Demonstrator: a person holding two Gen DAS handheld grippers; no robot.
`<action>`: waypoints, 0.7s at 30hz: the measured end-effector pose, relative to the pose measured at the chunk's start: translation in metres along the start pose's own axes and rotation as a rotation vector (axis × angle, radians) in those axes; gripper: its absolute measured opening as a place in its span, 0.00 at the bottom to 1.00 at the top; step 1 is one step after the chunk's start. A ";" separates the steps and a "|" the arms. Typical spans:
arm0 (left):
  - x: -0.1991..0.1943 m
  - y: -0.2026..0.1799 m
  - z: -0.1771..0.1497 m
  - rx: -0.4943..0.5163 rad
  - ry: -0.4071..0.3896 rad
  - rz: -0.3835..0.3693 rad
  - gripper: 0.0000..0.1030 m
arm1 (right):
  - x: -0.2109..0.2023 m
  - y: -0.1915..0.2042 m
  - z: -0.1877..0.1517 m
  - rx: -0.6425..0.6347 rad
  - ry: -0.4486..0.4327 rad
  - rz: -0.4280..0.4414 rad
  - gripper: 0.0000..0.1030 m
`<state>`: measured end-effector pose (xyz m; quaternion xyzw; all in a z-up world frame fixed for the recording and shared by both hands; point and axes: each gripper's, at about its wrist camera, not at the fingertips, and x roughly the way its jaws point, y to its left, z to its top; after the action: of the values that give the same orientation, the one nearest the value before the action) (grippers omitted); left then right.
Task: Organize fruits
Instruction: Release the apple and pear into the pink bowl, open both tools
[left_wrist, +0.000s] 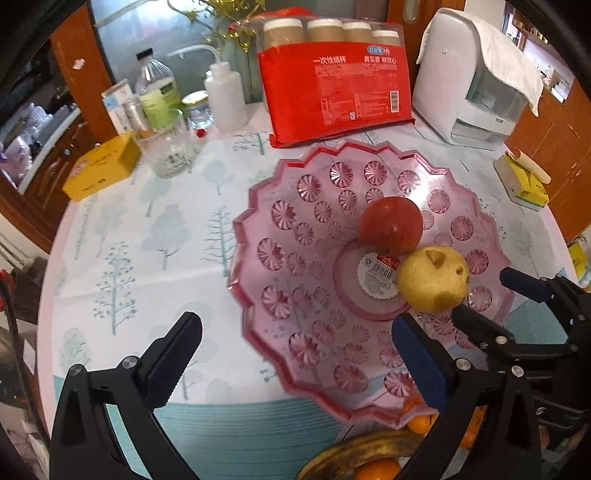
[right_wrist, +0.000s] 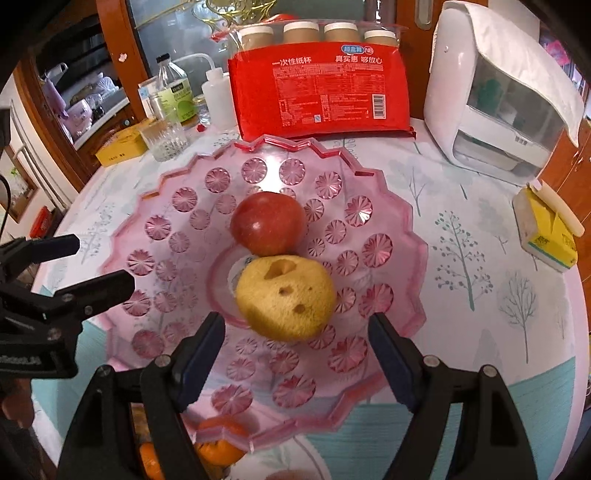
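From the left wrist view, left gripper (left_wrist: 295, 354) spread, empty, over the near rim of the pink bowl (left_wrist: 258, 206); apple (left_wrist: 390, 226) and pear (left_wrist: 433, 278) touch at its centre; banana (left_wrist: 354, 456) and oranges (left_wrist: 419, 422) wait below the rim. From the right wrist view, right gripper (right_wrist: 295, 354) spread, just short of the pear. Judgement: between placements; next, reach back for an orange.
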<state>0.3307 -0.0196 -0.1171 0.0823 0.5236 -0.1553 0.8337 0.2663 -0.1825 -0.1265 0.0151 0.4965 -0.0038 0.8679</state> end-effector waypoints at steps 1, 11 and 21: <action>-0.004 0.000 -0.003 0.003 -0.008 0.008 0.99 | -0.003 0.000 -0.001 0.005 -0.002 0.007 0.78; -0.049 -0.006 -0.028 -0.011 -0.038 -0.006 0.99 | -0.047 0.009 -0.016 0.033 -0.034 0.014 0.78; -0.098 -0.013 -0.056 -0.011 -0.080 0.002 0.99 | -0.109 0.010 -0.035 0.085 -0.136 0.010 0.78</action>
<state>0.2391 0.0023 -0.0535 0.0721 0.4905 -0.1547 0.8546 0.1816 -0.1720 -0.0500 0.0542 0.4355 -0.0217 0.8983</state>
